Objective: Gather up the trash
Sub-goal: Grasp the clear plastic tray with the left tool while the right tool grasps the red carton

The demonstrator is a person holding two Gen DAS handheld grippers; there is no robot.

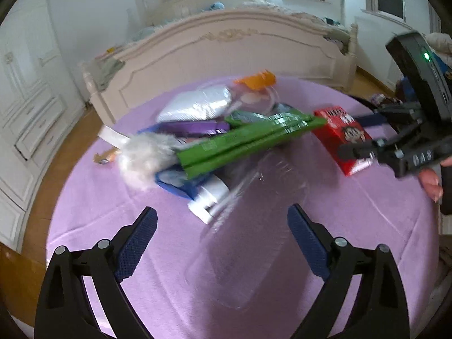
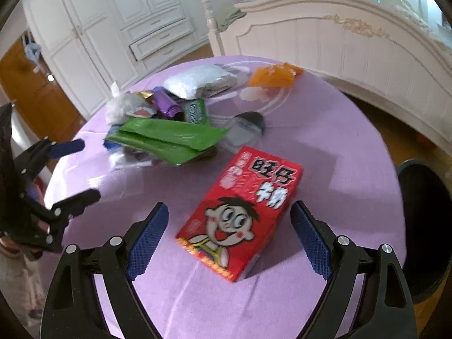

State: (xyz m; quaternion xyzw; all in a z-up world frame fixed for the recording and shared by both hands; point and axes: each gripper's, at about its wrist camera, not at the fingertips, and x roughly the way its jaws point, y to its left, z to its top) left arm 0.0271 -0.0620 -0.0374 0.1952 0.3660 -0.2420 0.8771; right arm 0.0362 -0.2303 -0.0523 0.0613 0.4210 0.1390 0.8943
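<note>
Your left gripper [image 1: 221, 243] hangs wide open over the round table [image 1: 353, 226], whose lilac cloth looks soft and faintly creased; nothing sits between its blue, cross-hatched pads [image 1: 135, 245], only a clear, crinkled plastic bottle [image 1: 248, 226] lying on the cloth just ahead, hard to trace through the blur. At twelve o'clock from that gripper the trash heaps together: a fluffy white wad [image 1: 144, 158] at the left, long glossy green wrappers [image 1: 240, 144] folded flat across the middle, a purple packet [image 1: 192, 128] behind them, a quilted silvery-white pouch [image 1: 197, 104] farther back, and an orange crumpled wrapper [image 1: 255, 80] near the far rim. Toward two o'clock lies the red carton [image 1: 343, 135], a flat rectangular box. Your right gripper [image 2: 228, 240] is spread open too, its pads [image 2: 148, 240] flanking the carton's near end without touching it; bare cloth shows on both sides. From that wrist the carton [image 2: 243, 212] shows its cartoon face and shiny film, detail the left view blurs. Only the right view shows the dark round bin [image 2: 423, 226] at three o'clock, just off the table's edge, and open cloth between carton and heap. The cream bed footboard [image 2: 353, 45] stands close behind the table.
</note>
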